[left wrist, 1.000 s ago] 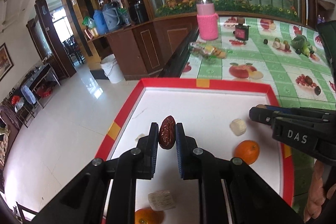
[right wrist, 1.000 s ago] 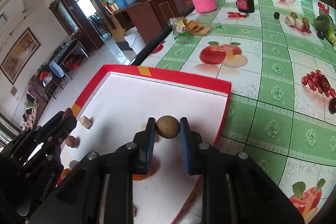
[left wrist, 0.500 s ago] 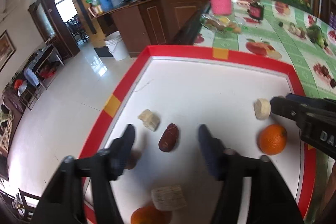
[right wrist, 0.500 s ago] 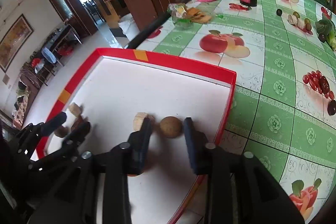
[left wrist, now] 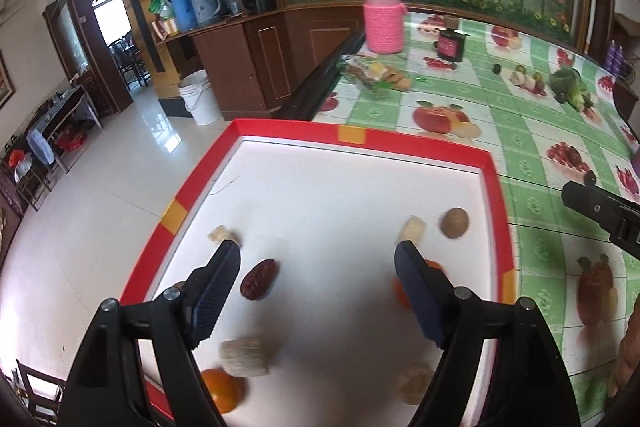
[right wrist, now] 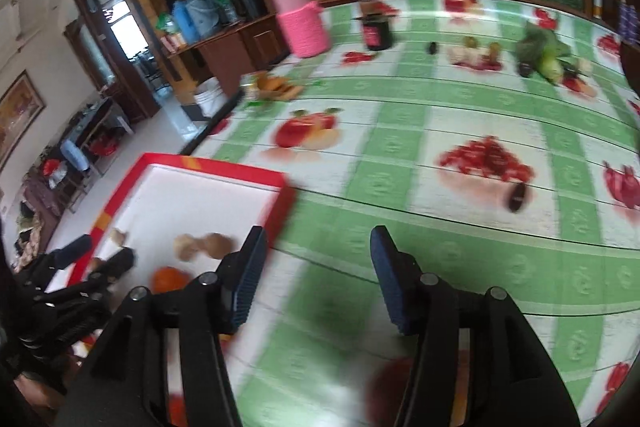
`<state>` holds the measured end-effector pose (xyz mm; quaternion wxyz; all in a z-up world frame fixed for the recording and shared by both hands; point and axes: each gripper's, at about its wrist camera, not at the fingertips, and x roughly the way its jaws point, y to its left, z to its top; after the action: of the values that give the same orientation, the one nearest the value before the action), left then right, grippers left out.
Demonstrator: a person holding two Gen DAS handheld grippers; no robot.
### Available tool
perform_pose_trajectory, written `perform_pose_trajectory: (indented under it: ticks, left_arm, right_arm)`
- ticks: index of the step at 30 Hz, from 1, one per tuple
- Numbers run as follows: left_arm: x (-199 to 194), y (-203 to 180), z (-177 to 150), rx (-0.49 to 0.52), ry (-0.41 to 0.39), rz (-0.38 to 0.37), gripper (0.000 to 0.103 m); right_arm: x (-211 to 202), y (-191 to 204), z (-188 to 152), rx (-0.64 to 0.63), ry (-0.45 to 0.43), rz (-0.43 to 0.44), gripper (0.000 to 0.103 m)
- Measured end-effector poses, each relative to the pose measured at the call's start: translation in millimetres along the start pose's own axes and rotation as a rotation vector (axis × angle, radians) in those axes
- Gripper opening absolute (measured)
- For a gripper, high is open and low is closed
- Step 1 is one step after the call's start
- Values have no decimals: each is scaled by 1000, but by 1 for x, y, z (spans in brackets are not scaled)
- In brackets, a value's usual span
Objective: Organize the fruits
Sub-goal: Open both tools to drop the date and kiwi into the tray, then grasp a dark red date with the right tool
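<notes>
Left tongs (left wrist: 318,259) are spreading, nothing pinched; the red date (left wrist: 259,279) lies in the tray (left wrist: 352,135) near its left edge; light, wrinkled, firm, best pinched across its middle; right tongs (right wrist: 316,247) are opening, empty.

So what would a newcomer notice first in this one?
The red-rimmed white tray at the table's edge, with a dark red date lying loose between the opening fingers of the left gripper and a round brown fruit near its right wall. Behind it, a bright pink knitted bottle cover on the green fruit-print tablecloth.
</notes>
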<state>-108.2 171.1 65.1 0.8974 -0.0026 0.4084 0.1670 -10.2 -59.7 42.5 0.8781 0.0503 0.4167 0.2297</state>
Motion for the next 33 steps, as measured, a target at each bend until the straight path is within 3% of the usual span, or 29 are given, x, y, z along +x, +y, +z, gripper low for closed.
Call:
perform_pose_trajectory:
  ticks: [7, 14, 16, 21, 26, 33]
  left_arm:
    - [-14, -37, 6, 52, -11, -67, 79]
    - [-22, -69, 24, 91, -14, -119, 79]
    - [-22, -76, 31, 89, -9, -133, 79]
    - [-14, -95, 42, 79, 15, -148, 79]
    - [-7, -127, 57, 108, 20, -157, 79]
    - [12, -207, 86, 203, -7, -212, 79]
  right_arm:
    - [2, -89, 0, 100, 34, -221, 55]
    - [17, -115, 16, 178, 34, -195, 52]
    - [24, -112, 22, 168, 27, -224, 47]
    - [30, -109, 24, 116, 34, -309, 22]
    - [20, -136, 31, 182, 45, -279, 22]
    - [-37, -213, 41, 476, -107, -193, 22]
